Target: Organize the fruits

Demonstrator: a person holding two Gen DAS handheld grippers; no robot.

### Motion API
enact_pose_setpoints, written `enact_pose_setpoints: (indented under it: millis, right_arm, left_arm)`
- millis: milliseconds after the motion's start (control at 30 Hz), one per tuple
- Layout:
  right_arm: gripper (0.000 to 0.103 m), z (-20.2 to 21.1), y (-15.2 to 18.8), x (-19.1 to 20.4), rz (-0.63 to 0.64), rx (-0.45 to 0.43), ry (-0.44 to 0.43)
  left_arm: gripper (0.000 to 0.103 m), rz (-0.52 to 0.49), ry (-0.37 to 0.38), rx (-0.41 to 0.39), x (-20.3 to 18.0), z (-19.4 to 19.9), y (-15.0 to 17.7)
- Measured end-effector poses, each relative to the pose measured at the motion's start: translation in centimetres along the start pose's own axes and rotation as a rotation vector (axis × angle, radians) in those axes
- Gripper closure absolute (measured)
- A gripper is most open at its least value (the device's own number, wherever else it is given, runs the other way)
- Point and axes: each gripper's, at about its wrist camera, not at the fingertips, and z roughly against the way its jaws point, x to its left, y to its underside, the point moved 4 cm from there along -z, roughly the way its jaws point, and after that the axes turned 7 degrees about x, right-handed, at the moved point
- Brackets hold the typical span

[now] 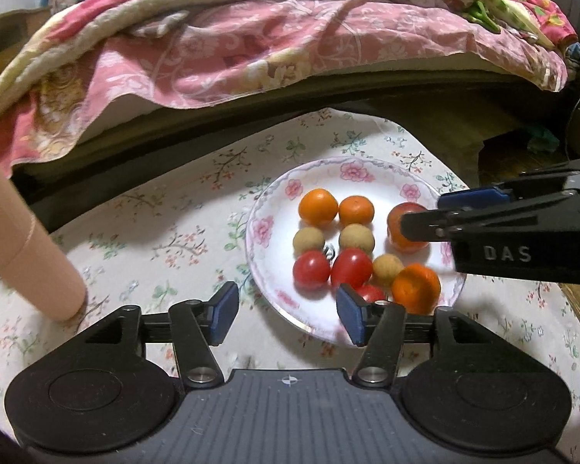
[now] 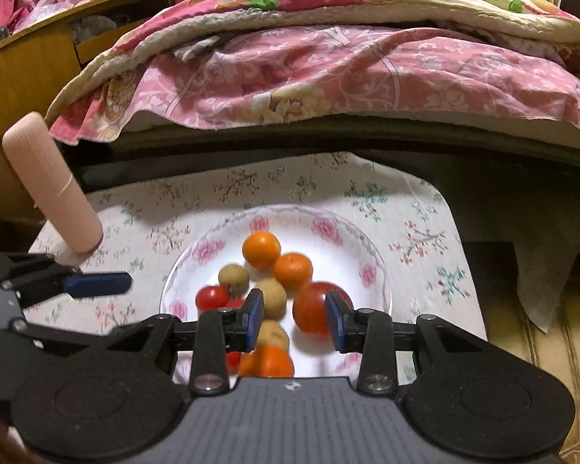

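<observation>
- My right gripper (image 2: 294, 321) hangs spread over the plate (image 2: 328, 232), its pads on either side of a red fruit (image 2: 311, 307).
- Oranges (image 2: 261, 249), brown balls (image 2: 234, 276) and tomatoes (image 2: 211, 297) crowd the plate.
- My left gripper (image 2: 96, 284) reaches in beside a pink cylinder (image 2: 54, 185).

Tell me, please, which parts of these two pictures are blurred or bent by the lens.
Left wrist view: the plate rim near the left claw smears, and the bed edge bows from fisheye. Right wrist view: the fruit near the right claw is soft, especially the nearest orange; the far oranges are sharper.
</observation>
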Motion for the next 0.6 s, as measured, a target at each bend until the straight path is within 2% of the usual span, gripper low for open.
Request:
enact_pose_setpoints:
  millis: [367, 467, 600]
  right_arm:
    - [0.065, 2.8, 3.2, 0.9, -0.028, 0.01, 0.013]
    - [0.065, 3.4, 3.8, 0.8, -0.049, 0.008, 0.014]
    - [0.065, 4.4, 4.6, 0.7, -0.073, 0.005, 0.009]
  left_arm:
    - [0.025, 0.017, -0.016, -0.021, -0.7, 2.2, 1.9]
    - [0.016, 0.02, -0.019, -0.04, -1.1, 3.0, 1.9]
    - [0.014, 0.029, -0.016, -0.061, -1.3, 4.2, 2.3]
